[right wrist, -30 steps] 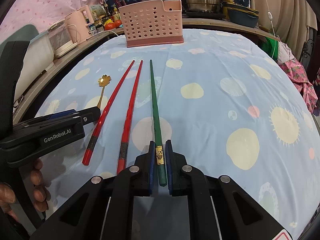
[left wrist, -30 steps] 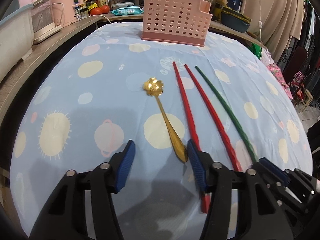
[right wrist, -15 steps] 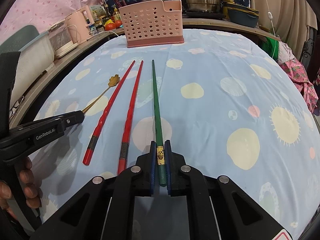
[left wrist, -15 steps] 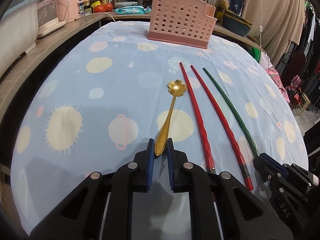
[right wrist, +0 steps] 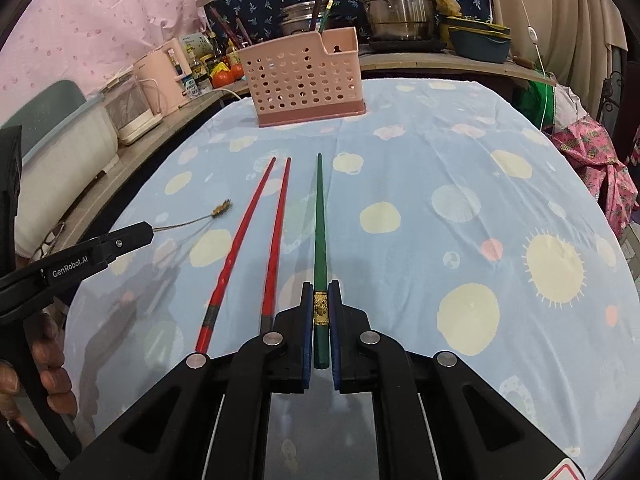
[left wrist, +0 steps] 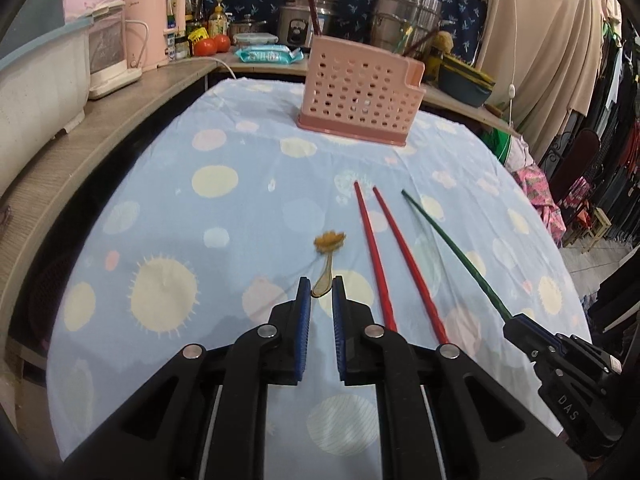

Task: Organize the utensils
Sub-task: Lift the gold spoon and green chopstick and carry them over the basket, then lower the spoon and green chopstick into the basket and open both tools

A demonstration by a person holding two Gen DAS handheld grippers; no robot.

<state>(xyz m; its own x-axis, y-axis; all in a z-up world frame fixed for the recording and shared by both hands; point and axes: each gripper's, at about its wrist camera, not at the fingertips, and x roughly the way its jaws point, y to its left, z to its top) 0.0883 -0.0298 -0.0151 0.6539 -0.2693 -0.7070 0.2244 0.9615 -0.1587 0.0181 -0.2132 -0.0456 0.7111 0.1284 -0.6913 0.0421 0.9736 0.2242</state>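
Note:
My left gripper [left wrist: 321, 292] is shut on the handle of a gold flower-headed spoon [left wrist: 328, 258] and holds it above the blue cloth; the spoon also shows in the right wrist view [right wrist: 221, 209]. My right gripper [right wrist: 321, 300] is shut on a green chopstick [right wrist: 319, 216] near its gold band and holds it off the cloth; the chopstick also shows in the left wrist view [left wrist: 452, 246]. Two red chopsticks [left wrist: 384, 256] lie side by side on the cloth between them. A pink perforated utensil holder [left wrist: 360, 90] stands at the table's far end.
A wooden counter [left wrist: 92, 148] runs along the left with a pink kettle [left wrist: 154, 40] and white appliances. Steel pots [right wrist: 396, 0] and a dark bowl [right wrist: 478, 42] stand behind the holder. Clothes hang at the right [left wrist: 600, 120].
My left gripper closed on the spoon handle and lifted it off the cloth. My right gripper raised the green chopstick. The red chopsticks have not moved.

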